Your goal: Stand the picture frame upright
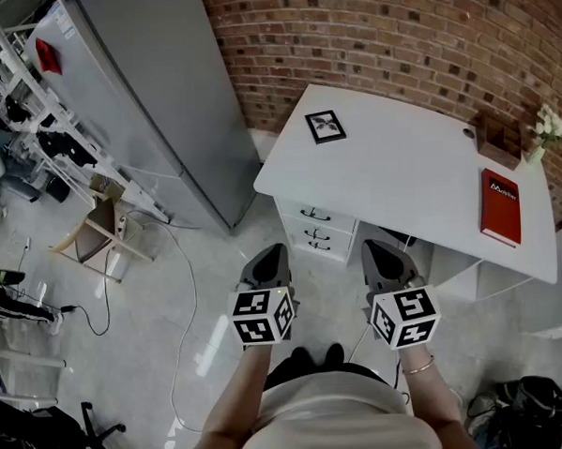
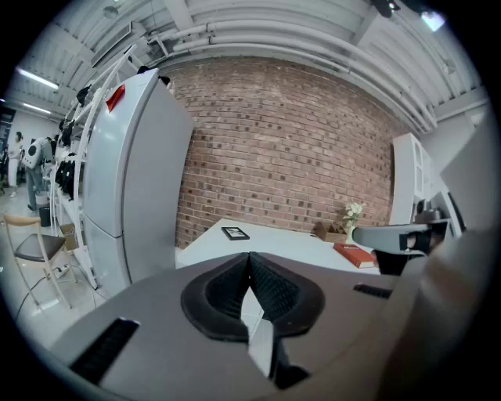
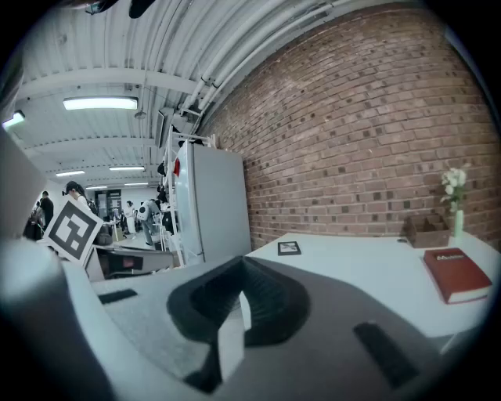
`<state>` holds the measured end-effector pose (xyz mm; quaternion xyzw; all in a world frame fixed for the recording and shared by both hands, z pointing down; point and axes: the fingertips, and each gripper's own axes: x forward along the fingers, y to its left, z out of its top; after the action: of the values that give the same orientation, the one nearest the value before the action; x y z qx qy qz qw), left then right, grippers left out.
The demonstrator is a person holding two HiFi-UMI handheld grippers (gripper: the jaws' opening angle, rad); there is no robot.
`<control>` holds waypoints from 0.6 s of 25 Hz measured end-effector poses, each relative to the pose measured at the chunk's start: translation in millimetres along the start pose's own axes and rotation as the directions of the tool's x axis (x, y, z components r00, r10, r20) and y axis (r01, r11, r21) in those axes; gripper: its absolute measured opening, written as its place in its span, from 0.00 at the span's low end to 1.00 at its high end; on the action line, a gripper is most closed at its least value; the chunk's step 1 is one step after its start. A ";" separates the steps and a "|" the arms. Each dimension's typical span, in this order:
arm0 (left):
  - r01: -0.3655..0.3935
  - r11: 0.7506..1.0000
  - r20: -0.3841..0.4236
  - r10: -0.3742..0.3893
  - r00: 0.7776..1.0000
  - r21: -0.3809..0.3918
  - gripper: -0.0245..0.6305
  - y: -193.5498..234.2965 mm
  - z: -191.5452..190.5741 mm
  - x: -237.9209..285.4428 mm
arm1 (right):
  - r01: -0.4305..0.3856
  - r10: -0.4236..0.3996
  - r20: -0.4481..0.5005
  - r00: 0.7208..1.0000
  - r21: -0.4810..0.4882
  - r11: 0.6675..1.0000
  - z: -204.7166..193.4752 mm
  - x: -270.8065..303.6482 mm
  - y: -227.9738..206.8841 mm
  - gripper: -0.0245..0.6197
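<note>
– Whereabouts of the picture frame point(image 1: 326, 126), relative to the grippers?
– It lies flat at the far left corner of the white surface point(image 1: 401, 180), well ahead of both and roughly between them; neither looks clearly nearer.
– Long axis?
– It is nearly square and sits a little askew; I cannot pick a long side.
– And the grippers?
– Both the left gripper point(image 1: 267, 259) and the right gripper point(image 1: 381, 253) have their jaws pressed together with nothing between them, short of the surface's near edge. Either needs a forward reach first, I judge.

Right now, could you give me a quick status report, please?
Left gripper, right gripper shut, empty, short of desk. Frame flat, desk's far left corner. Nothing near it.
</note>
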<state>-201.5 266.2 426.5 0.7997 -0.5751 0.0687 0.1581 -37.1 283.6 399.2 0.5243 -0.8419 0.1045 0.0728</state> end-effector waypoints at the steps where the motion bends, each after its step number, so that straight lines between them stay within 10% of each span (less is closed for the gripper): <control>1: 0.000 1.000 0.005 0.000 1.000 0.004 0.03 -2.0 1.8 0.7 | -0.002 0.002 0.001 1.000 -0.002 1.000 0.5 0.2 -1.6 0.04; 15: -0.025 1.000 0.055 0.024 0.998 0.014 0.03 -6.9 17.6 3.7 | 0.008 -0.013 0.053 0.998 0.088 0.996 9.0 6.0 -22.3 0.06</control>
<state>-195.1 259.0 409.8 0.7953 -0.5884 0.0529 0.1357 -19.8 266.6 394.1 0.5342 -0.8353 0.1270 0.0274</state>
